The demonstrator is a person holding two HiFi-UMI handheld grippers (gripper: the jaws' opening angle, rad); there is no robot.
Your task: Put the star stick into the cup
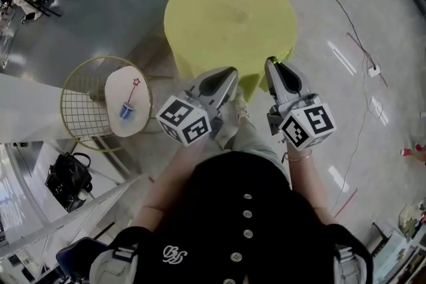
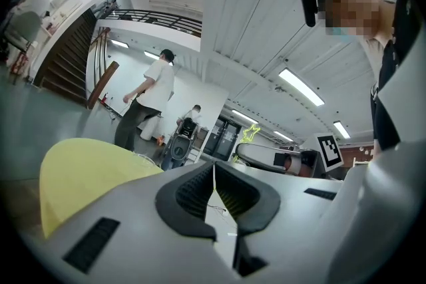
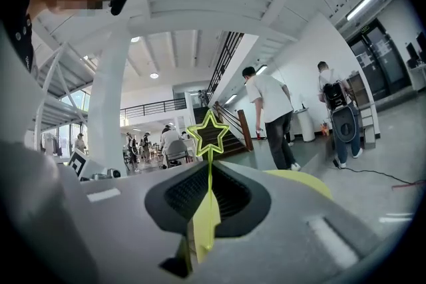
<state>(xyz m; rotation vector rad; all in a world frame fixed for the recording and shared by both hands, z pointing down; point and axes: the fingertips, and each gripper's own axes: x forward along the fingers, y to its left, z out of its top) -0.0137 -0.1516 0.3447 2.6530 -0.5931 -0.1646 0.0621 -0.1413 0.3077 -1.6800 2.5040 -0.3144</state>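
A thin yellow-green star stick [image 3: 210, 134] stands upright between the pads of my right gripper [image 3: 209, 173], which is shut on it; the star pokes out above the jaws. In the head view my right gripper [image 1: 269, 62] and left gripper [image 1: 233, 70] hang side by side over the near edge of a round yellow table [image 1: 229, 16]. My left gripper [image 2: 214, 169] is shut with nothing in it. Far to the left, a small blue cup [image 1: 126, 110] sits on a white side table [image 1: 120, 86], and a red star stick [image 1: 135, 83] leans out of it.
A gold wire basket [image 1: 83, 113] adjoins the side table, and a black bag [image 1: 68, 177] lies below it. A cable [image 1: 353, 43] runs over the grey floor at right. A person in a white shirt [image 2: 150, 100] walks past beyond the yellow table [image 2: 86, 169].
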